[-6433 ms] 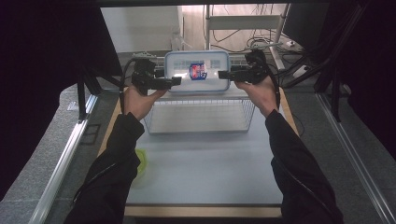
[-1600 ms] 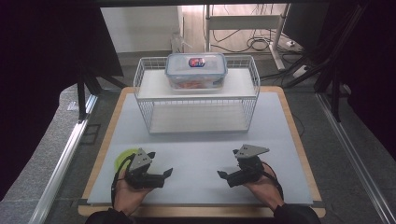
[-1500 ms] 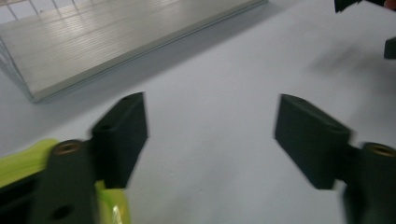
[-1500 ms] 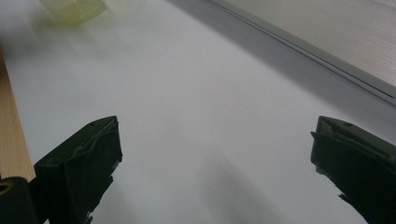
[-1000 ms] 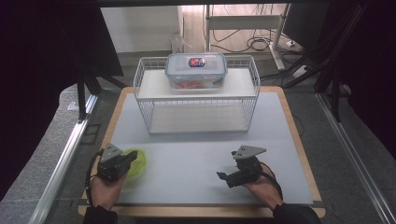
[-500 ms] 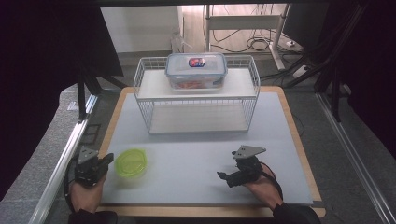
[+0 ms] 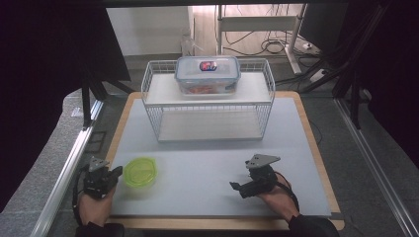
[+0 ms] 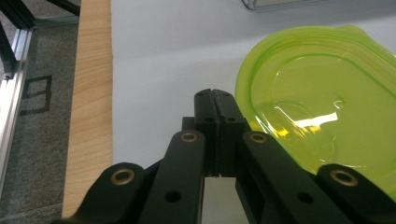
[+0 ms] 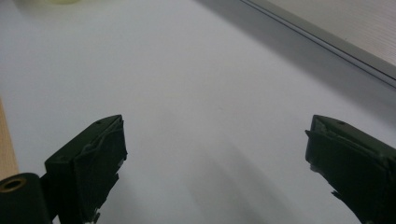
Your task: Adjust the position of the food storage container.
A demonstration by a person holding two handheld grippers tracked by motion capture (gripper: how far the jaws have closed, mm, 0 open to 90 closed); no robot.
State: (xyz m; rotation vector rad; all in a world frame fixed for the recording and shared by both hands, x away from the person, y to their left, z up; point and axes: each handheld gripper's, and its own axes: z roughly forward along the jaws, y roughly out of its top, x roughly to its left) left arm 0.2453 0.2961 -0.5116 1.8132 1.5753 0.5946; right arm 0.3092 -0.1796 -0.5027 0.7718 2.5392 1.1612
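A clear lidded food container (image 7: 207, 74) with a blue-red label stands on the top shelf of a white wire rack (image 7: 148, 89) at the back of the table. A green plastic lid (image 7: 140, 171) (image 8: 322, 107) lies flat on the grey mat near the front left. My left gripper (image 7: 117, 171) (image 8: 215, 95) rests just left of the lid, its jaws pressed together with nothing between them. My right gripper (image 7: 238, 189) (image 9: 215, 140) lies on the mat at the front right, jaws wide apart and empty.
The grey mat (image 7: 207, 163) covers a wooden table whose left edge (image 8: 91, 93) runs beside my left gripper. A metal rail (image 7: 64, 173) lies further left on the floor side. Cables and a stand sit behind the rack.
The container, held over the rack in the earliest frame, now rests on its top shelf. My left gripper slid left off the green lid, uncovering it. The right gripper stayed put.
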